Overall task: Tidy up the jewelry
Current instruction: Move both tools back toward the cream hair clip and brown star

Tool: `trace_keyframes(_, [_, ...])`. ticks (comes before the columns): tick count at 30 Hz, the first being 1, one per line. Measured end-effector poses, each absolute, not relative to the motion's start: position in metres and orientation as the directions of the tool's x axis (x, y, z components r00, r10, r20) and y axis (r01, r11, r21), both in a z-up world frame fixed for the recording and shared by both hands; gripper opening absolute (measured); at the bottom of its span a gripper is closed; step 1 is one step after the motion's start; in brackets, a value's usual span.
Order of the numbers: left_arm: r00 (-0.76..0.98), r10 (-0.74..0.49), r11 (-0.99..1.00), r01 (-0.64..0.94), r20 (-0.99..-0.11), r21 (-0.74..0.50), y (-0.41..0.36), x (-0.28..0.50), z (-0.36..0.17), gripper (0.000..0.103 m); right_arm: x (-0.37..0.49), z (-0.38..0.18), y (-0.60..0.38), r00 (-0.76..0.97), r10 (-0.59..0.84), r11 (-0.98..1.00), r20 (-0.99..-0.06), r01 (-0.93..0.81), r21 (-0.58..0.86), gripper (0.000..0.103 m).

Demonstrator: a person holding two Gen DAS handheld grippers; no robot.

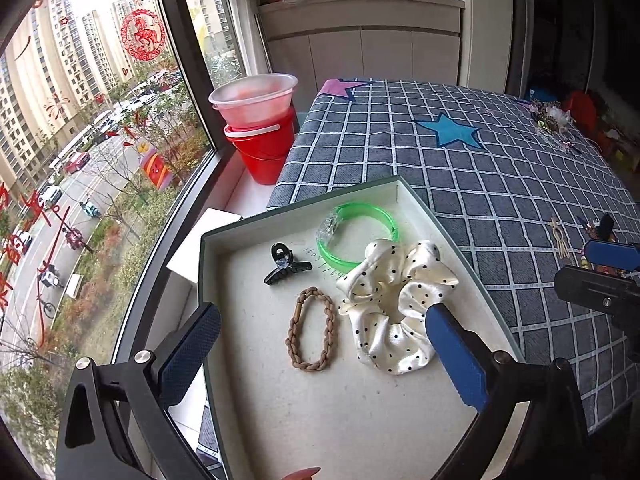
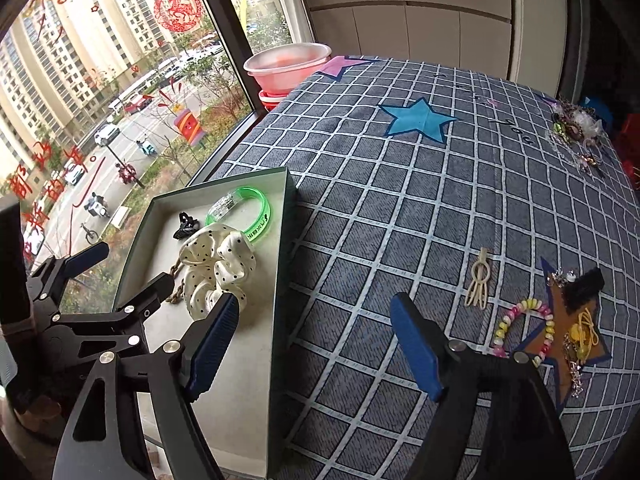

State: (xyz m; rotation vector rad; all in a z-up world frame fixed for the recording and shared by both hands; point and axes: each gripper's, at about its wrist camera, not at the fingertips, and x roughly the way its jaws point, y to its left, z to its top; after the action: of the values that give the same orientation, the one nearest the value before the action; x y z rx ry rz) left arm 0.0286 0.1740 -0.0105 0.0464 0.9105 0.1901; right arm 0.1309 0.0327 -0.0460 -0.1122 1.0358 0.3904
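Note:
A shallow white-lined box (image 1: 256, 360) (image 2: 276, 216) sits at the left edge of the checked cloth. It holds a green bangle (image 1: 356, 226) (image 2: 260, 216), a black claw clip (image 1: 286, 268) (image 2: 185, 225), a brown braided hair tie (image 1: 311, 332) and a white polka-dot scrunchie (image 1: 394, 300) (image 2: 218, 268). My left gripper (image 1: 320, 332) is open above the box, empty. My right gripper (image 2: 316, 328) is open and empty over the cloth beside the box. A cream hair clip (image 2: 478, 280), a bead bracelet (image 2: 524, 326) and a yellow piece (image 2: 582, 332) lie to its right.
A red bucket topped with a clear bowl (image 1: 260, 128) stands on the window sill beyond the box. Another heap of jewelry (image 2: 576, 132) lies at the cloth's far right corner. The window is on the left, white cabinets (image 2: 412, 28) at the back.

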Motion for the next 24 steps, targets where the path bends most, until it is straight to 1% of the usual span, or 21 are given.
trace_keyframes(4, [0.611, 0.145, 0.989, -0.099, -0.778, 0.108, 0.146, 0.031, -0.002, 0.103, 0.122, -0.042, -0.003, 0.468, 0.233, 0.945, -0.852, -0.316, 0.085, 0.081])
trace_keyframes(11, [0.589, 0.043, 0.995, 0.045, -0.807, 0.086, 0.081, 0.045, -0.002, 0.103, 0.107, -0.038, -0.087, 0.51, 0.137, 0.985, -0.849, -0.163, 0.061, 0.081])
trace_keyframes(17, [0.557, 0.002, 0.989, 0.123, -0.83, 0.085, 0.029, 0.065, -0.008, 0.103, 0.098, -0.037, -0.158, 0.529, 0.066, 0.998, -0.846, -0.018, 0.066, 0.081])
trace_keyframes(24, [0.52, 0.001, 0.986, 0.143, -0.854, 0.088, -0.01, 0.098, -0.022, 0.103, 0.098, -0.037, -0.214, 0.54, 0.022, 0.992, -0.841, 0.091, 0.084, 0.081])
